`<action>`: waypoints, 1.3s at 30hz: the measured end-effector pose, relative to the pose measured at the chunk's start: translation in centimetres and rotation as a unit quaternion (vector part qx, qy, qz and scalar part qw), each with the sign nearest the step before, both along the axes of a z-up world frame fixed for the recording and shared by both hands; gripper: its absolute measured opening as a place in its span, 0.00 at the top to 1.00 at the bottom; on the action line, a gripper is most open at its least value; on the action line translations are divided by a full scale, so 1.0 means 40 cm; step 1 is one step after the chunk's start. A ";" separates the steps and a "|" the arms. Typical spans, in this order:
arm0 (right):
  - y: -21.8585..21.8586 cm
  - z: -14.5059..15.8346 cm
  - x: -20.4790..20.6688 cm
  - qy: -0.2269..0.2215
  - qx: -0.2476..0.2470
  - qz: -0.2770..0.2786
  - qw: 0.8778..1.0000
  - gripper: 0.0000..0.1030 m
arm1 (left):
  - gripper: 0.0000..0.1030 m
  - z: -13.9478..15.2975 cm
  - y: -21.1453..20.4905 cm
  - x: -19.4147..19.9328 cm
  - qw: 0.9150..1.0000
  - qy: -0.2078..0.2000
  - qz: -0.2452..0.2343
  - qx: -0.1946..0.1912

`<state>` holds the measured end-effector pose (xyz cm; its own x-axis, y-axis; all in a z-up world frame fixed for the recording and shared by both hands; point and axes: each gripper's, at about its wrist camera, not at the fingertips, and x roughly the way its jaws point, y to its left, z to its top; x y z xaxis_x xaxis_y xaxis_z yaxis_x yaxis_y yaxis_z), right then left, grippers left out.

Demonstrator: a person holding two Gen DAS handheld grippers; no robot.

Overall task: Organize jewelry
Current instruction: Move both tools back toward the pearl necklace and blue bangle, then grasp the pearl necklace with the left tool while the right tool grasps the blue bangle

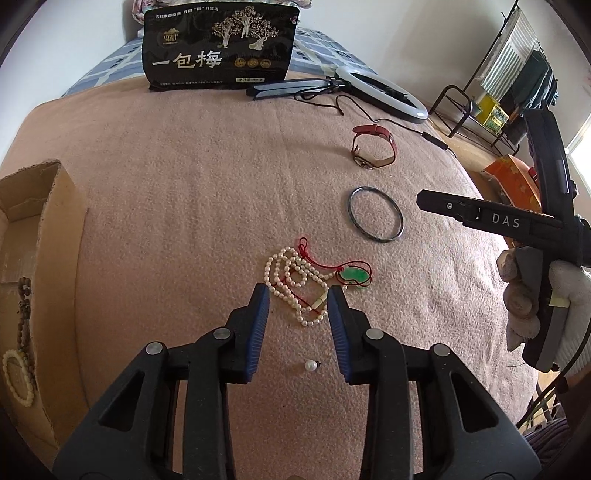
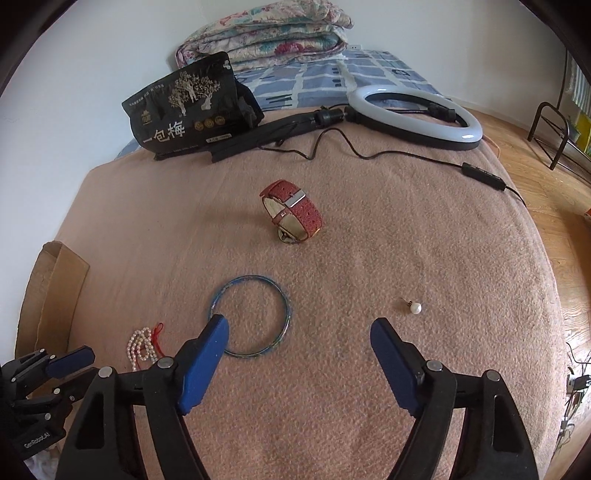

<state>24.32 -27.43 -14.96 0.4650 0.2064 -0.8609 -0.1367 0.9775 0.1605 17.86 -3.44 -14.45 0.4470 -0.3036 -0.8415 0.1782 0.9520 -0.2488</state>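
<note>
A pearl necklace (image 1: 291, 282) lies tangled with a red cord and green jade pendant (image 1: 354, 275) on the pink blanket. My left gripper (image 1: 297, 291) is open, its blue pads either side of the necklace's near end. A loose pearl earring (image 1: 311, 365) lies below it. A dark bangle (image 1: 375, 214) and a red-strap watch (image 1: 373, 146) lie further right. In the right wrist view my right gripper (image 2: 299, 328) is open and empty above the blanket, its left pad over the bangle's (image 2: 251, 315) rim. The watch (image 2: 291, 214), another pearl earring (image 2: 415, 307) and the necklace (image 2: 142, 347) show there.
A cardboard box (image 1: 40, 236) at the left holds bead bracelets (image 1: 18, 373). A black snack bag (image 1: 219, 44), a ring light (image 2: 417, 114) with its cable and remote (image 2: 484, 175), and folded quilts (image 2: 266, 33) sit at the back. The bed edge and wood floor are at the right.
</note>
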 end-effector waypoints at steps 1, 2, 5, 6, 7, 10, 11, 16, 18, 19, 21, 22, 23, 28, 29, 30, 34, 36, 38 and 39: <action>0.001 -0.004 0.004 0.000 0.001 0.003 1.000 0.21 | 0.70 -0.004 0.000 0.006 1.000 0.002 0.001 0.001; 0.003 -0.007 0.008 0.001 0.000 0.005 1.000 0.21 | 0.71 -0.010 0.000 0.010 1.000 0.005 0.002 0.001; 0.015 -0.014 0.021 0.001 0.000 0.010 1.000 0.15 | 0.73 -0.028 0.003 0.021 1.000 0.015 0.006 -0.004; 0.021 -0.018 0.024 0.001 0.001 0.011 1.000 0.12 | 0.73 -0.034 0.002 0.022 1.000 0.018 0.006 -0.005; 0.028 -0.022 0.027 0.002 0.002 0.014 1.000 0.12 | 0.73 -0.039 0.001 0.023 1.000 0.020 0.004 -0.005; 0.052 -0.036 0.036 0.010 -0.003 0.027 1.000 0.09 | 0.73 -0.047 -0.005 0.021 1.000 0.021 0.000 0.001; 0.059 -0.042 0.038 0.012 -0.007 0.031 0.999 0.09 | 0.73 -0.049 -0.006 0.022 1.000 0.022 -0.001 0.004; 0.090 -0.065 0.042 0.012 -0.026 0.042 0.999 0.06 | 0.73 -0.065 -0.015 0.024 0.999 0.024 -0.002 0.021; 0.097 -0.069 0.044 0.009 -0.031 0.045 0.998 0.03 | 0.73 -0.073 -0.015 0.025 0.999 0.027 -0.003 0.024; 0.100 -0.070 0.044 0.007 -0.034 0.044 0.998 0.03 | 0.73 -0.076 -0.015 0.026 0.999 0.027 -0.003 0.026; 0.104 -0.074 0.047 0.006 -0.038 0.043 0.998 0.02 | 0.73 -0.080 -0.013 0.029 0.999 0.029 0.000 0.028; 0.105 -0.076 0.048 0.006 -0.039 0.043 0.998 0.01 | 0.73 -0.082 -0.012 0.032 0.999 0.029 0.002 0.028; 0.106 -0.078 0.049 0.006 -0.040 0.044 0.998 0.01 | 0.73 -0.083 -0.011 0.035 0.999 0.029 0.005 0.027; 0.114 -0.092 0.054 0.009 -0.046 0.048 0.998 0.00 | 0.73 -0.089 -0.007 0.061 0.999 0.031 0.017 0.016; 0.115 -0.095 0.056 0.010 -0.045 0.048 0.998 0.00 | 0.73 -0.091 -0.009 0.066 0.999 0.031 0.017 0.016; 0.117 -0.098 0.056 0.012 -0.045 0.048 0.998 0.00 | 0.73 -0.091 -0.011 0.072 0.999 0.029 0.016 0.018; 0.126 -0.108 0.059 0.015 -0.050 0.053 0.997 0.00 | 0.79 -0.097 -0.016 0.087 0.999 0.021 0.016 0.033; 0.131 -0.114 0.062 0.016 -0.053 0.054 0.997 0.00 | 0.83 -0.103 -0.018 0.089 0.999 0.016 0.012 0.042; 0.133 -0.117 0.064 0.016 -0.055 0.055 0.997 0.00 | 0.85 -0.104 -0.018 0.092 0.999 0.012 0.008 0.048; 0.134 -0.118 0.064 0.015 -0.056 0.056 0.997 0.00 | 0.87 -0.105 -0.019 0.091 0.999 0.010 0.007 0.052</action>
